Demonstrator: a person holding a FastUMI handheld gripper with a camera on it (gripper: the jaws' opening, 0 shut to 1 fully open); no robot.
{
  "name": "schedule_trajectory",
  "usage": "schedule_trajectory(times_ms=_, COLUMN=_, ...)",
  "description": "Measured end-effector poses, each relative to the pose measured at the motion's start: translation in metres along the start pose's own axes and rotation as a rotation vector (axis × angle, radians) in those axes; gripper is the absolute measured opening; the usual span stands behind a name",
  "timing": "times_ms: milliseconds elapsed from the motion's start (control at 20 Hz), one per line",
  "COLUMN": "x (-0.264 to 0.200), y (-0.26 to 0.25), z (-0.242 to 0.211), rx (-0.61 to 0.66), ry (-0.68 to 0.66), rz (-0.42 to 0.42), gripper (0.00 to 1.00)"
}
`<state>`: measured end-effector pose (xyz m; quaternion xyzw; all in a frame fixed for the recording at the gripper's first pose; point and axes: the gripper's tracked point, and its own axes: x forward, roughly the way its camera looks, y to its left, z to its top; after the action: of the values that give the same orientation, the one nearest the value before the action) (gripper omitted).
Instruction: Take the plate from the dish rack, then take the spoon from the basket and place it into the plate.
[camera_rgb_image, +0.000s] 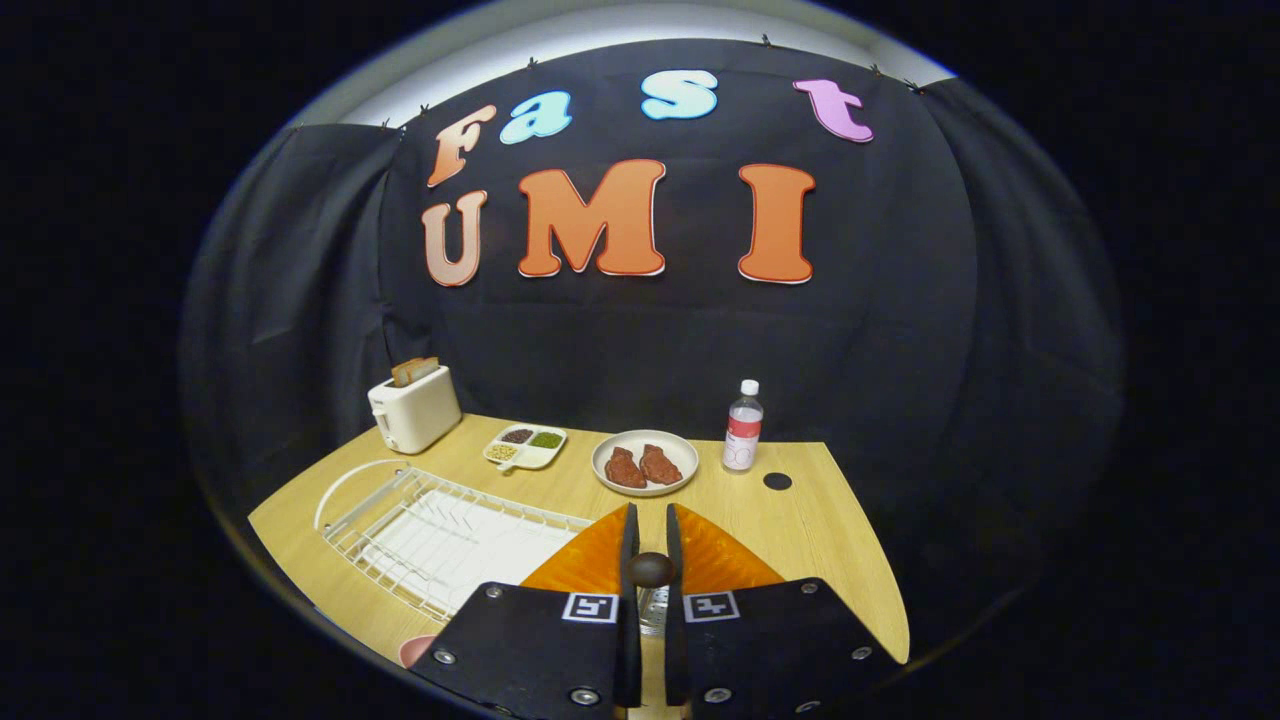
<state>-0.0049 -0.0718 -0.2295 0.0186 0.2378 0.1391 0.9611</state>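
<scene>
My gripper (651, 525) is shut on a dark rounded piece (650, 570) that looks like the end of the spoon's handle, pinched between both fingers. A bit of shiny metal (651, 608) shows in the gap behind it, nearer the camera. The orange ribbed plate (590, 562) lies on the wooden table directly beneath the fingers, spreading out on both sides of them. The white wire dish rack (440, 535) stands to the left of the plate with nothing in it.
Beyond the fingers are a white plate with two pieces of meat (645, 462), a water bottle (743, 428), a divided snack tray (526, 446) and a white toaster (414, 405). A pink rim (415, 650) peeks out left of the gripper body. The table's edge (870, 560) curves along the right.
</scene>
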Motion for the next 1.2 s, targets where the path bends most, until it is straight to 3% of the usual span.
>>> schedule_trajectory(times_ms=250, x=-0.030, y=0.042, z=0.001, rx=0.025, ry=0.005, rz=0.117, gripper=0.09)
schedule_trajectory(times_ms=500, x=-0.052, y=0.072, z=-0.011, rx=-0.026, ry=0.020, rz=0.173, gripper=0.09)
schedule_trajectory(times_ms=1200, x=-0.072, y=0.152, z=-0.092, rx=-0.090, ry=0.163, rz=0.351, gripper=0.09)
